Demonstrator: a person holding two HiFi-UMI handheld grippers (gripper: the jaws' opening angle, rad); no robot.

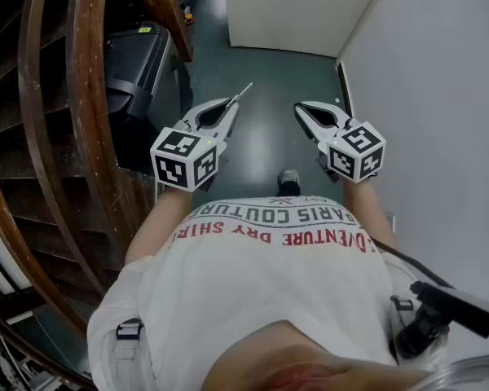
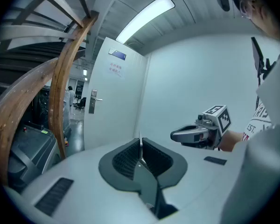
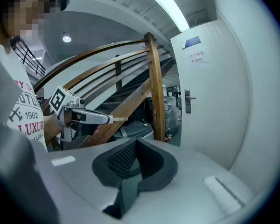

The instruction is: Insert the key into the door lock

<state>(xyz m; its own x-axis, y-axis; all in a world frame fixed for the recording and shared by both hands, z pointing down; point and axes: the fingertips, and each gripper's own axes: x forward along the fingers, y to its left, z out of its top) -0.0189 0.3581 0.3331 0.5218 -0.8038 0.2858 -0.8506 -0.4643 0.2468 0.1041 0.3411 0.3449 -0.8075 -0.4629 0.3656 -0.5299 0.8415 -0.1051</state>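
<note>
My left gripper [image 1: 228,104] is shut on a thin metal key [image 1: 241,94], whose blade sticks out past the fingertips toward the white door [image 1: 293,10] ahead. In the left gripper view the key [image 2: 140,146] shows as a narrow sliver pinched between the ribbed pads. The door [image 2: 112,101] stands some way off, with its handle and lock plate [image 2: 93,101] on its left edge. My right gripper [image 1: 300,109] is shut with nothing in it, level with the left one. From the right gripper view, the left gripper [image 3: 109,119], the key [image 3: 120,119] and the door handle [image 3: 188,100] are all visible.
A curved wooden stair banister [image 1: 90,112] runs along the left. A black machine [image 1: 138,63] stands beside it. A white wall [image 1: 440,96] closes the right side. The dark floor [image 1: 269,88] leads to the door. The person's shoe [image 1: 288,181] is below the grippers.
</note>
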